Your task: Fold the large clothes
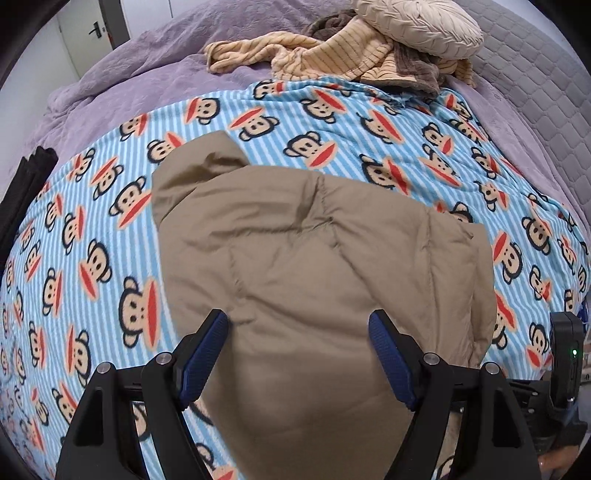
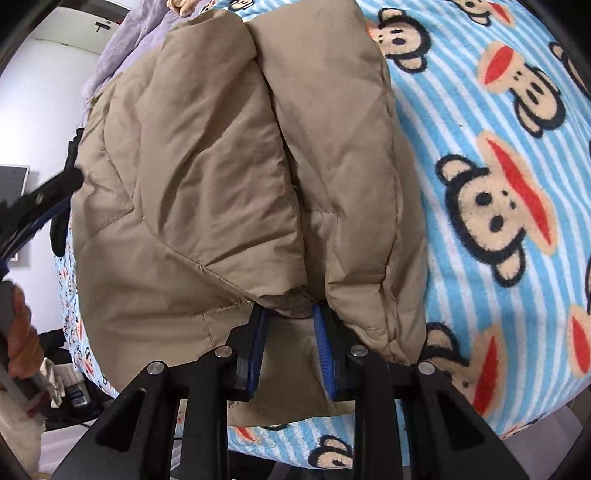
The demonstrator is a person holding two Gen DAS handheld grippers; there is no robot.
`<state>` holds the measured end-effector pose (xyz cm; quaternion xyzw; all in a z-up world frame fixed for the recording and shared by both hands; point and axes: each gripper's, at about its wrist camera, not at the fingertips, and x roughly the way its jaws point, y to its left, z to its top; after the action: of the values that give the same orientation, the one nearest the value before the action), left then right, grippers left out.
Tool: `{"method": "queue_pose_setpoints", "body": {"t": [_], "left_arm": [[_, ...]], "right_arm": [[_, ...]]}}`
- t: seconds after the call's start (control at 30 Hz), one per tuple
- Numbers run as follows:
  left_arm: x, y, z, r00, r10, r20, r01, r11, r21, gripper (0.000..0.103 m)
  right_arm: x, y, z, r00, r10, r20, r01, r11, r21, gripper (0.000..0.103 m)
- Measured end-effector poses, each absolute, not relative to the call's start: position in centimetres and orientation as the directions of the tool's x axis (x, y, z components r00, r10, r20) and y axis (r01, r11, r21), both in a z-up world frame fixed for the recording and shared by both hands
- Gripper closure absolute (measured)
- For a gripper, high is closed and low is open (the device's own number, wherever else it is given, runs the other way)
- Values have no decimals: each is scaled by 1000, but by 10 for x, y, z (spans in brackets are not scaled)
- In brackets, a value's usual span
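Only one garment is being worked on: a tan padded jacket lying on a blue-striped monkey-print blanket that covers the bed. Two grippers are in play. The left gripper hangs over the near part of the jacket with its two blue-padded fingers spread wide and nothing between them; whether they touch the fabric below cannot be told. The right gripper has its fingers drawn close together on a fold of the jacket's edge, pinching the tan fabric where two puffy, rounded sections meet along a central crease. In the right wrist view the jacket fills most of the frame, with the blanket showing to the right and below it.

Around it, at the far end of the bed, sit one cream ribbed pillow, one yellow-beige striped cloth in a heap and one brown cloth tangled under it, all well apart from the jacket. A lilac bedspread lies beyond the blanket, and a grey quilted surface runs along the right. At the left edge of the right wrist view, a person's hand grips the other tool's handle.
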<state>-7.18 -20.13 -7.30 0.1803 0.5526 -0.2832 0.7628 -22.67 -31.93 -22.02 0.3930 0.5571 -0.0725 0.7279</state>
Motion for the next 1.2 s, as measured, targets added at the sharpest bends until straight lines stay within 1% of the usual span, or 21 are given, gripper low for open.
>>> {"method": "queue_pose_setpoints", "body": {"t": [0.27,0.37,0.43,0.53,0.7,0.73,0.77,0.87,0.93,1.07,1.17,1.2], "left_arm": [[-76,-151,-78,187,-201,-962,569,820,-61,23],[-77,-136,-76,176,-203,-963,564,823,-71,23],[-78,-128,-76,169,-203,-964,564,822,-75,23],[-78,-117,-76,170,-200,-965,561,824,-72,23],[-78,-102,-76,167,-201,-965,561,824,-74,23],[-78,-100,-76,167,-202,-965,562,824,-75,19],[-78,-97,-75,165,-203,-965,564,823,-77,0],[-81,-89,-76,179,-217,-960,569,819,-79,0],[-84,-86,-79,177,-217,-960,572,816,-79,0],[-87,-79,-83,173,-228,-958,570,817,-92,0],[-85,-79,-86,163,-223,-961,574,814,-92,0],[-85,-81,-89,161,-218,-963,575,813,-88,0]], "right_arm": [[-223,-300,-199,345,269,-899,583,689,430,74],[-227,-293,-189,357,249,-901,608,671,426,70],[-228,-290,-182,364,232,-902,617,665,420,64],[-228,-281,-175,370,205,-906,628,663,407,60],[-229,-269,-165,388,170,-906,644,653,399,58],[-230,-268,-165,390,164,-906,649,649,397,58],[-231,-267,-164,393,158,-906,653,646,396,58],[-235,-264,-160,400,143,-905,662,638,393,57],[-242,-264,-158,406,133,-904,667,633,392,53],[-247,-264,-151,415,114,-903,671,632,388,49],[-251,-273,-142,426,97,-900,668,637,385,41],[-249,-275,-139,431,93,-898,667,637,386,37]]}}
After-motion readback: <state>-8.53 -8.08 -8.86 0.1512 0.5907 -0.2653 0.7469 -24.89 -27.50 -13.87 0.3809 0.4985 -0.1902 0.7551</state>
